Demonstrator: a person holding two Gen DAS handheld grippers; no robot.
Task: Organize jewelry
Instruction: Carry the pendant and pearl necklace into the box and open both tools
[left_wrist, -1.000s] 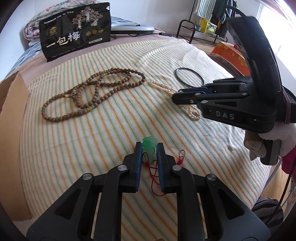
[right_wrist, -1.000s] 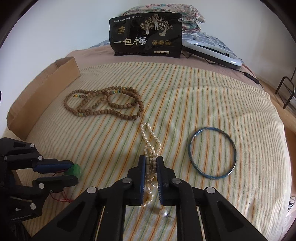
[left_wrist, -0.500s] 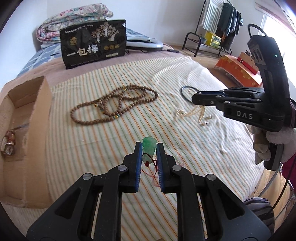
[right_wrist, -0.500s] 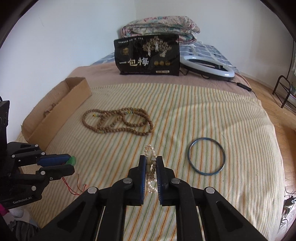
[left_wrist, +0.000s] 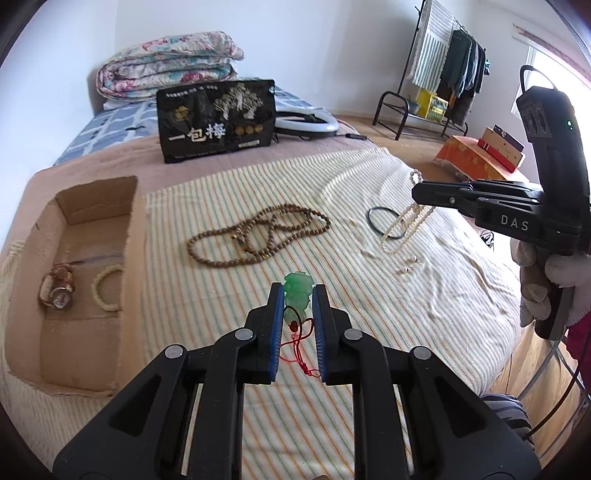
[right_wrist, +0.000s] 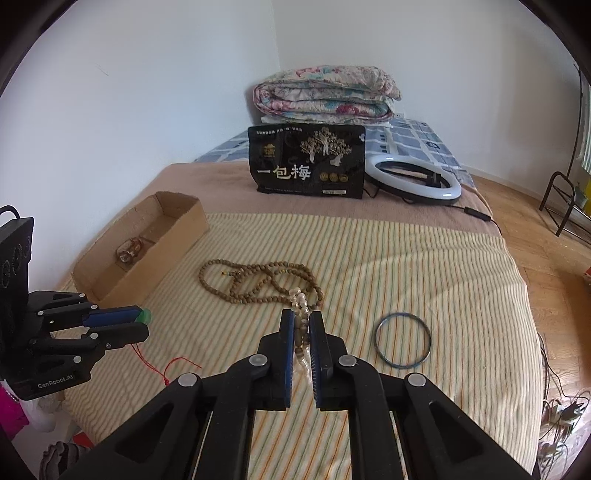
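Note:
My left gripper (left_wrist: 298, 295) is shut on a green jade pendant (left_wrist: 298, 291) whose red cord (left_wrist: 299, 347) hangs below it, held above the striped cloth. My right gripper (right_wrist: 301, 321) is shut on a pearl necklace (right_wrist: 300, 306), lifted off the bed; the strand dangles in the left wrist view (left_wrist: 404, 225). A brown wooden bead necklace (left_wrist: 258, 236) lies on the cloth mid-bed. A dark bangle (right_wrist: 403, 339) lies to its right. An open cardboard box (left_wrist: 79, 273) at the left holds a watch (left_wrist: 58, 290) and a pale bead bracelet (left_wrist: 107, 286).
A black snack bag (right_wrist: 306, 162) stands at the back of the bed, with a ring light (right_wrist: 413, 179) beside it and a folded quilt (right_wrist: 325, 94) behind. A clothes rack (left_wrist: 439, 74) stands on the floor to the right. The bed edge (left_wrist: 517, 332) drops off on the right.
Both grippers have risen and pulled back from the cloth. The pearl necklace has come off the bed and hangs from the right gripper. The cardboard box has come into view.

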